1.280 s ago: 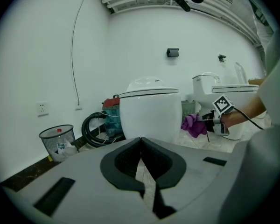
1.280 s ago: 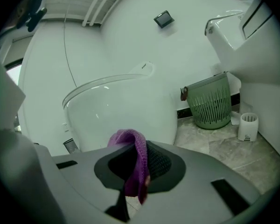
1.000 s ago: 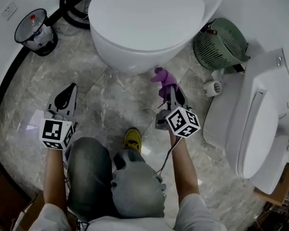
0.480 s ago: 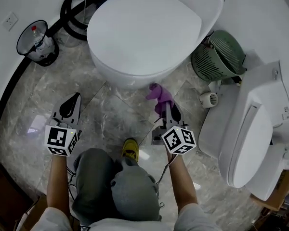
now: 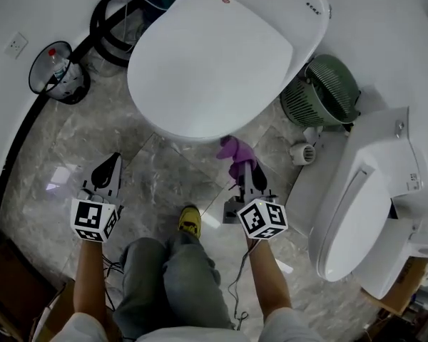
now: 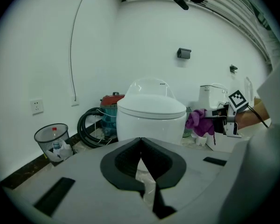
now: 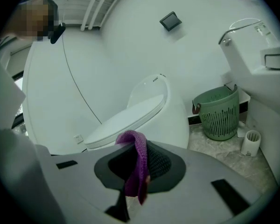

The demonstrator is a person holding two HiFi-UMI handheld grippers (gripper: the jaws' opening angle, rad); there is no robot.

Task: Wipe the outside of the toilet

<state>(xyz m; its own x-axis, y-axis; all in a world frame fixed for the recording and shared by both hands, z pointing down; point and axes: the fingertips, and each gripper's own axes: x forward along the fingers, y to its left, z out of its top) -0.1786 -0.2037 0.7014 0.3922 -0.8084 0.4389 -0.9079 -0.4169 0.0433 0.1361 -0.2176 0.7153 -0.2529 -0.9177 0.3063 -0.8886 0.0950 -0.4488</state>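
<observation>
The person kneels on the marble floor, with a yellow shoe [image 5: 191, 221] showing between the two arms. The left gripper [image 5: 112, 161] is held low over the tiles to the left. Its jaws are pressed together with nothing between them [image 6: 141, 143], and it is well apart from any fixture. The right gripper [image 5: 247, 168] pinches a purple cloth [image 5: 234, 150], which stands up from its tips and droops back over them [image 7: 137, 164].

The toilet [image 5: 221, 55] lies straight ahead of the right gripper and a little to its left, with the lid down. Its long axis runs away from the person, from the rounded front of the bowl back towards the wall. The cloth sits just beside the front right of the bowl, below the lid's overhang [image 6: 151, 118]. Whether it touches the porcelain cannot be told. The right gripper is much the nearer of the two, so the wipe probably falls to it, likely as a short push forward and left onto the bowl's curve.

A second white toilet [image 5: 364, 205] stands to the right. Further off on the left is a black wire waste bin [image 5: 57, 73] holding a red-capped plastic bottle and some crumpled waste. On the right, by the wall, is a green slatted basket [image 7: 219, 113] whose contents are not visible. A black hose coil [image 5: 105, 20] lies behind the bowl.
</observation>
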